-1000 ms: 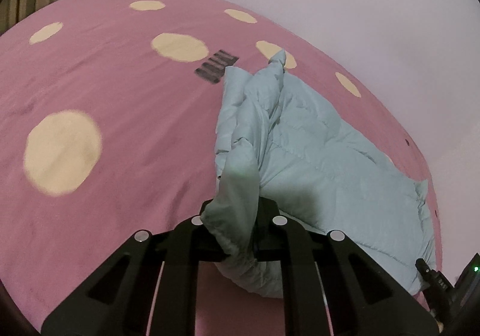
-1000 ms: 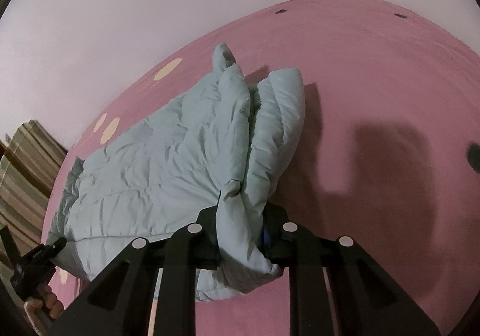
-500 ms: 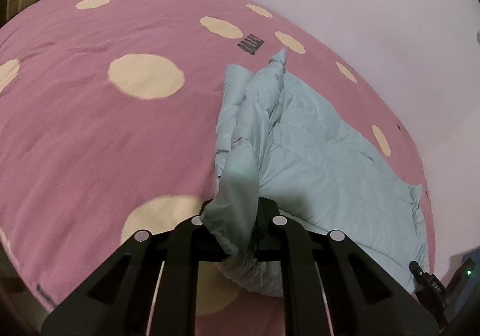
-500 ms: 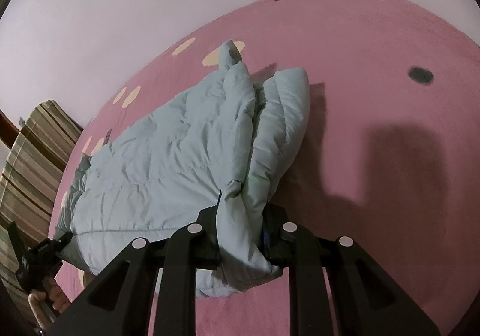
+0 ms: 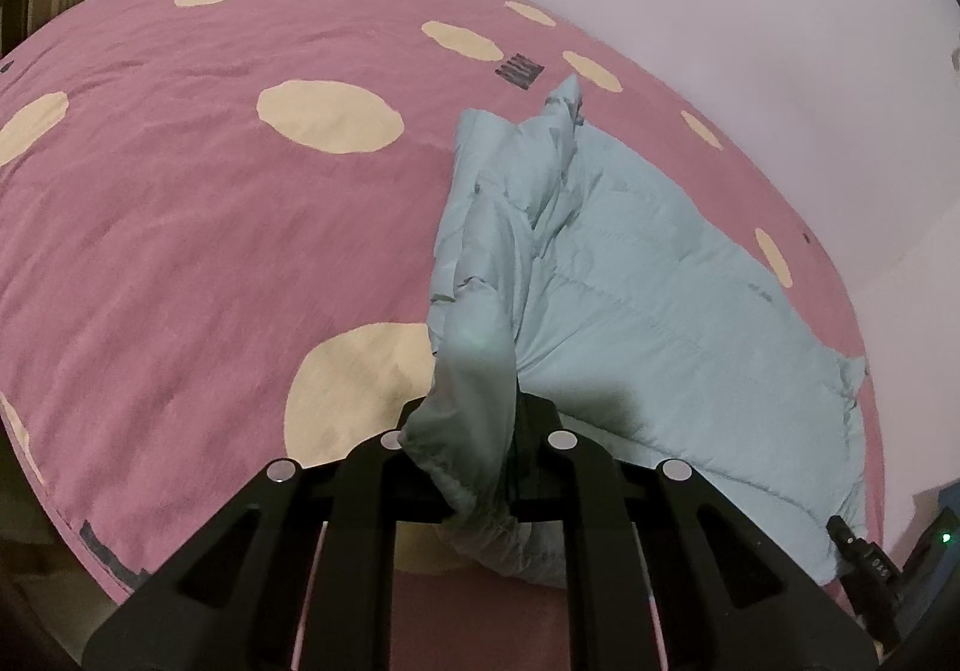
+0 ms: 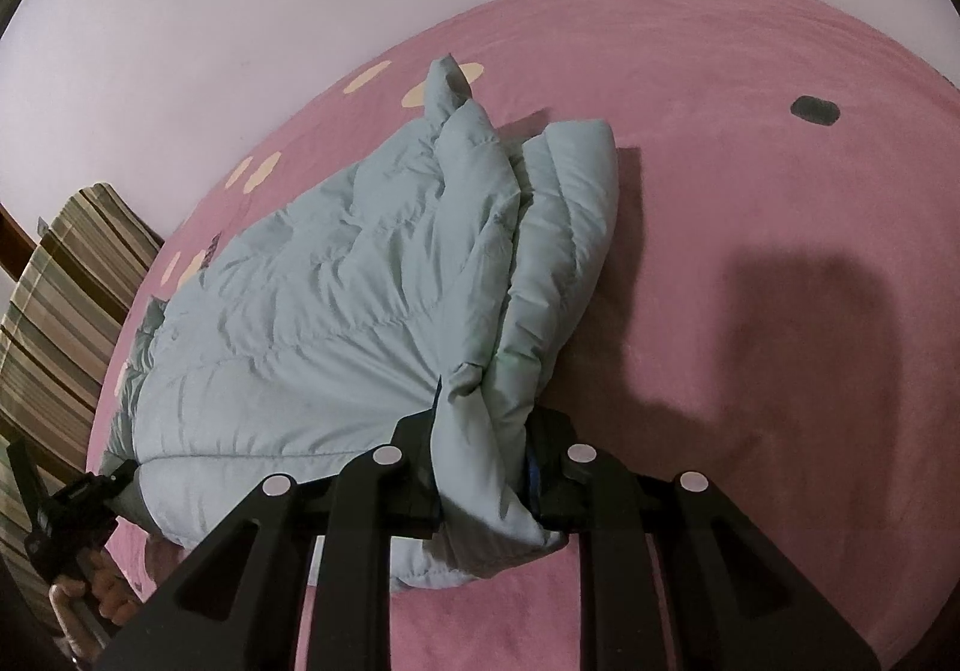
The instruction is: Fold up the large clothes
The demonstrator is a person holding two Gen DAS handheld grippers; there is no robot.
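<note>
Pale blue puffer jacket [image 5: 630,311] lies part-folded on the pink spotted bed [image 5: 180,251], left gripper [image 5: 474,449] and right gripper [image 6: 486,461] each clamping a near-edge corner; final folds and flattening remain.

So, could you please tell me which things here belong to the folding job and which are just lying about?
Belongs to the job:
- light blue padded jacket
- left gripper, shut on its edge
- right gripper, shut on its edge

Just there:
- pink spotted bedcover
- striped fabric
</note>
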